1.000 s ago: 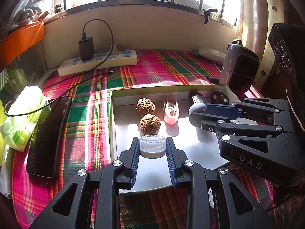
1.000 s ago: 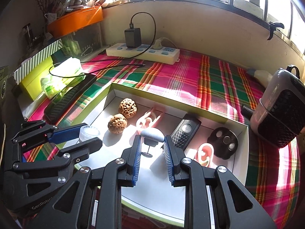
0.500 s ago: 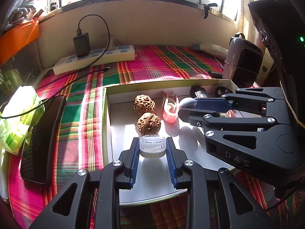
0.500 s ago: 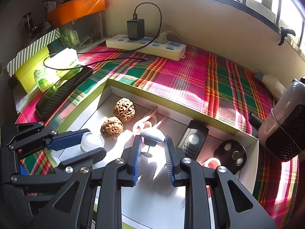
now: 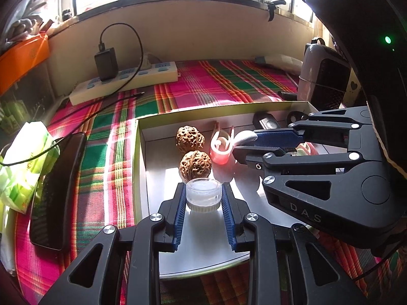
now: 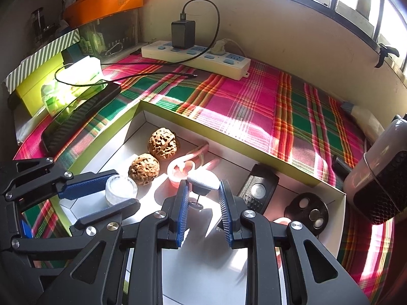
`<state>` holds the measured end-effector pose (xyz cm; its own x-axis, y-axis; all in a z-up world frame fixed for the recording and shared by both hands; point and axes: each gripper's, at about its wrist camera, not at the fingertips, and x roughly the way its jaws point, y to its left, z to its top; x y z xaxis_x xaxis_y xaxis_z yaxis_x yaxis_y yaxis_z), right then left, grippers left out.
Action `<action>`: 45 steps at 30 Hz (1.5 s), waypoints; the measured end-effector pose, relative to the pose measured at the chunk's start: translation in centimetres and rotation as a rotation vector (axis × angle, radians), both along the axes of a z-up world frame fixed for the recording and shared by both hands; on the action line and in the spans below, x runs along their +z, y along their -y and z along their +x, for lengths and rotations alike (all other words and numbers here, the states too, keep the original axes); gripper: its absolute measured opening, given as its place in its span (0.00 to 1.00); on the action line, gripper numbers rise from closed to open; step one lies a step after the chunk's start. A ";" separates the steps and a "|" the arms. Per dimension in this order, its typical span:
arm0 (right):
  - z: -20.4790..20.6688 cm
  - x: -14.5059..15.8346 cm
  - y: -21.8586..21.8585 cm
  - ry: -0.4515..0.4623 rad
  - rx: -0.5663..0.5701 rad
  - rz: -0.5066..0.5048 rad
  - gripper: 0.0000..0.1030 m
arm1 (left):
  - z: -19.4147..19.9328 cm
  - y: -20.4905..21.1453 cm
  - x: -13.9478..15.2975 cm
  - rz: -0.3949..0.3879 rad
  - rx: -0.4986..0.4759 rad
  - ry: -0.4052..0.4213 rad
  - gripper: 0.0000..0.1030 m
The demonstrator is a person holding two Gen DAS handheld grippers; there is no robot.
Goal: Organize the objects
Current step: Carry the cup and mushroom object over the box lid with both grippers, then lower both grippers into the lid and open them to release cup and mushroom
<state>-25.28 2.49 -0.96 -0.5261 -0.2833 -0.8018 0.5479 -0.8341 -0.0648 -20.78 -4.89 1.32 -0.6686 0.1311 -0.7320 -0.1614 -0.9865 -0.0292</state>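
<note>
While both grippers sit low over the box, counts and surfaces read left to right as follows.

Phone: one, flat black slab [image 5: 54,190], lying on the plaid cloth [image 5: 203,86] along the box's left wall, outside it.
Box: one shallow cardboard box [image 6: 178,120], yellow-green outside, white smooth floor.
Left gripper: one [image 5: 203,198], black frame, blue ribbed pads; the pads pinch the jar from both sides.
Jar: one small clear jar [image 5: 203,194], round, ribbed base, whitish contents, at the box's near-left part, just in front of the nearer walnut.
Walnuts: two [image 5: 190,139] [image 5: 195,165], brown, deeply pitted shells, side by side near the box's left wall.
Pink clip: one [image 5: 221,147], soft translucent looped form, just right of the walnuts.
Right gripper: one [image 6: 203,193], same build; its pads close on the grey knob.
Grey knob: one [image 6: 203,181], smooth rounded cap on a thin metal pin, mid-box.
Remotes: two, dark; one oblong [image 6: 259,188], one rounded with three buttons [image 6: 306,209], toward the box's right wall.
Power strip: one [image 6: 195,56], white with blue switches, at the cloth's far edge.
</note>
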 end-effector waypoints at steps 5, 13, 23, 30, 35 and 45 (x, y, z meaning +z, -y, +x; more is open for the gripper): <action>0.0 -0.1 -0.1 0.000 0.000 -0.007 0.24 | 0.0 0.0 0.0 -0.001 0.001 -0.001 0.25; -0.1 -0.1 -0.2 0.004 0.003 -0.013 0.24 | 0.0 -0.1 0.0 -0.010 -0.001 0.000 0.25; 0.0 -0.2 -0.2 0.011 0.001 -0.038 0.24 | 0.1 -0.2 -0.1 -0.019 -0.001 0.001 0.26; -0.1 0.0 -0.7 0.010 -0.016 -0.062 0.26 | 0.2 -0.1 -0.1 -0.021 0.003 0.002 0.29; 0.2 0.4 -1.0 0.008 -0.025 -0.084 0.31 | 0.4 0.1 0.1 -0.009 0.010 0.006 0.30; 1.5 1.4 -2.0 -0.002 -0.053 -0.132 0.38 | 1.4 0.4 0.6 0.000 0.030 -0.001 0.31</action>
